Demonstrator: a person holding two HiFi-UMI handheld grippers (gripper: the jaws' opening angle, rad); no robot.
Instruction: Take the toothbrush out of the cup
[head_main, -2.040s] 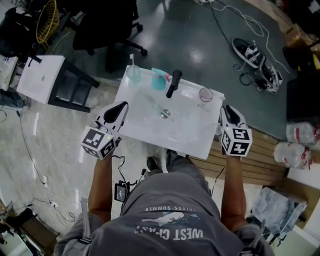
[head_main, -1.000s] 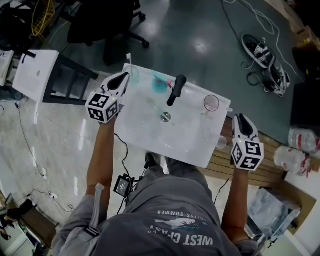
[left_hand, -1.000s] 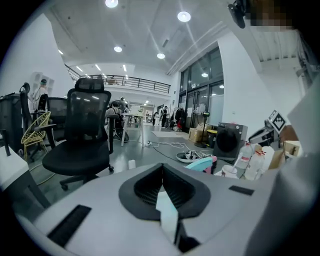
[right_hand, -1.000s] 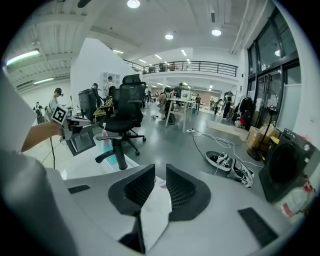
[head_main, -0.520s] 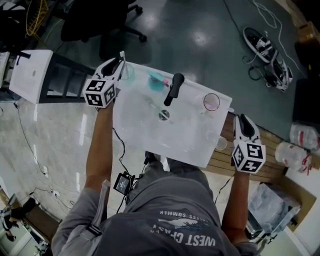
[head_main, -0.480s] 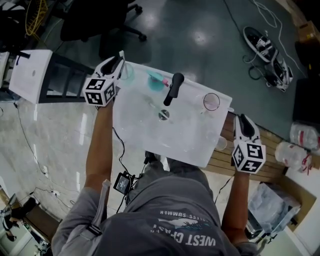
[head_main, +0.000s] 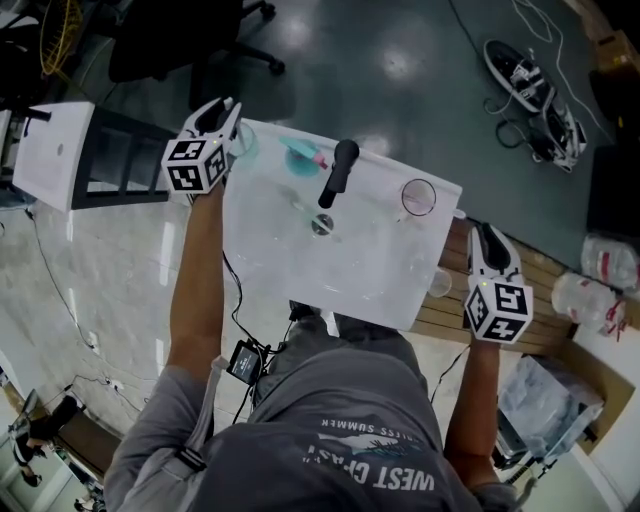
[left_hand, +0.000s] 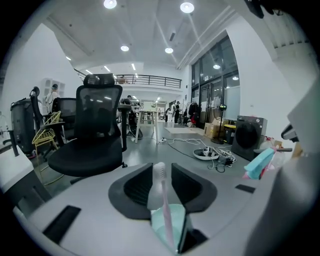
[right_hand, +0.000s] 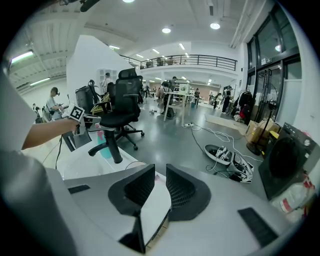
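Left tongs (head_main: 225, 108) moved up to cup (left_hand: 169, 226); jaws just spread, toothbrush (left_hand: 161, 192) between, ungripped. Right tongs (head_main: 486, 238) apart, empty. Extraction pending.

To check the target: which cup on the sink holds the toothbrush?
The pale green cup at the sink's far left corner: a toothbrush stands in it. The teal cup and clear cup stand farther right.

Two handheld grippers: left gripper (head_main: 224, 106), right gripper (head_main: 487, 233). One white basin (head_main: 370, 262), one black faucet (head_main: 338, 172), one drain (head_main: 321, 224). One toothbrush (left_hand: 162, 200). Three cups on basin: pale cup (left_hand: 156, 223), teal cup (head_main: 298, 160), clear cup (head_main: 418, 198).
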